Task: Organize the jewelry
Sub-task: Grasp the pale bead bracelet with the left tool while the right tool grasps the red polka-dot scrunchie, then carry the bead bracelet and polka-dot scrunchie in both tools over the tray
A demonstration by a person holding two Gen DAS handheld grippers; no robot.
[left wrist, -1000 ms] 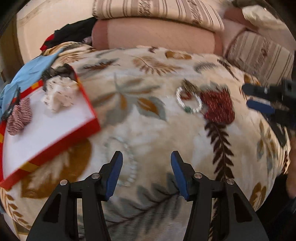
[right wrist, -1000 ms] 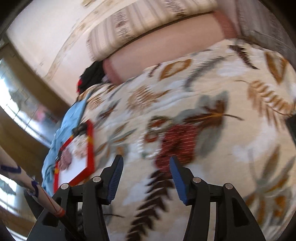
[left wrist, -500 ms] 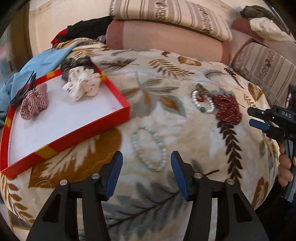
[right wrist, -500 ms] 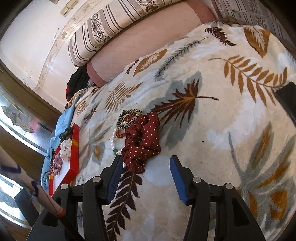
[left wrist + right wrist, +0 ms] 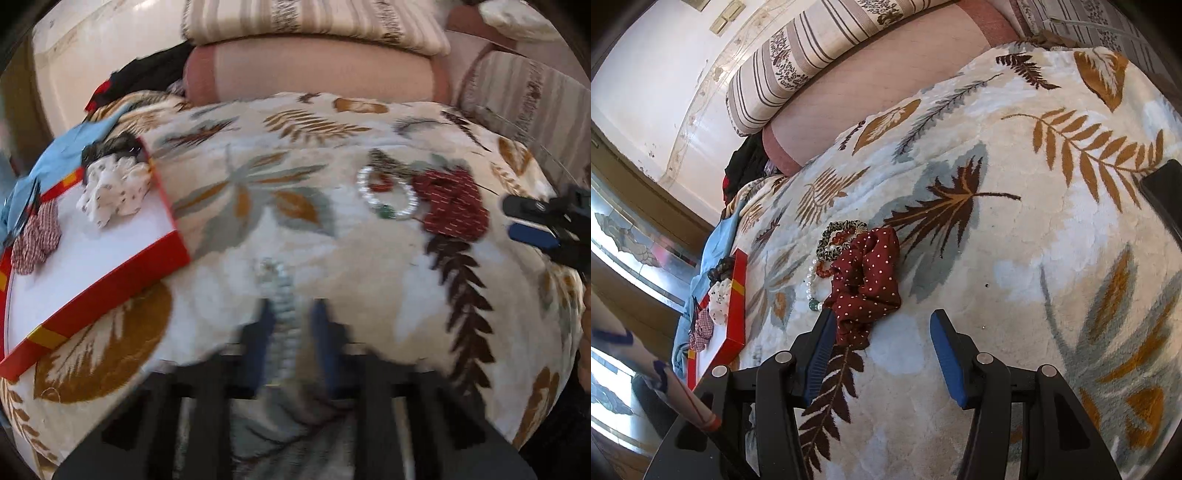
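Bracelet, left wrist view: pale bead bracelet [image 5: 282, 291] on the leaf-print blanket [image 5: 332, 251], squeezed into a narrow strand between the blue pads; picture smeared by motion.
Left tongs [image 5: 291, 332]: just closed, pinched shut on the pale bead bracelet; whether lifted clear of the blanket, cannot tell.
Red tray [image 5: 122, 273]: to the left, just beside the grasp; white floor holding a white scrunchie [image 5: 118, 192] and a checked scrunchie [image 5: 35, 236].
Other pieces: pearl bracelet [image 5: 388, 194] with a green bead, touching a dark red dotted scrunchie [image 5: 452, 208], farther up the blanket.
Right tongs seen from here [image 5: 528, 218]: at the right edge, pads apart.
Scrunchie, right wrist view: dark red dotted scrunchie [image 5: 866, 284] lying against the inner face of the left pad, the other pad well apart from it.
Right tongs [image 5: 882, 354]: about half open, holding nothing.
Pile beside: leopard-print hair tie [image 5: 836, 236], orange bead bracelet [image 5: 827, 271] and pearl bracelet [image 5: 810, 280] overlapping at the scrunchie's far side.
Tray from here: red tray [image 5: 737, 314] far left, edge-on.
Doing the step well: lift straight up, keep the pinch firm so beads do not slip, carry low over the rim, release on bare white floor.
Writing: none readable in either view.
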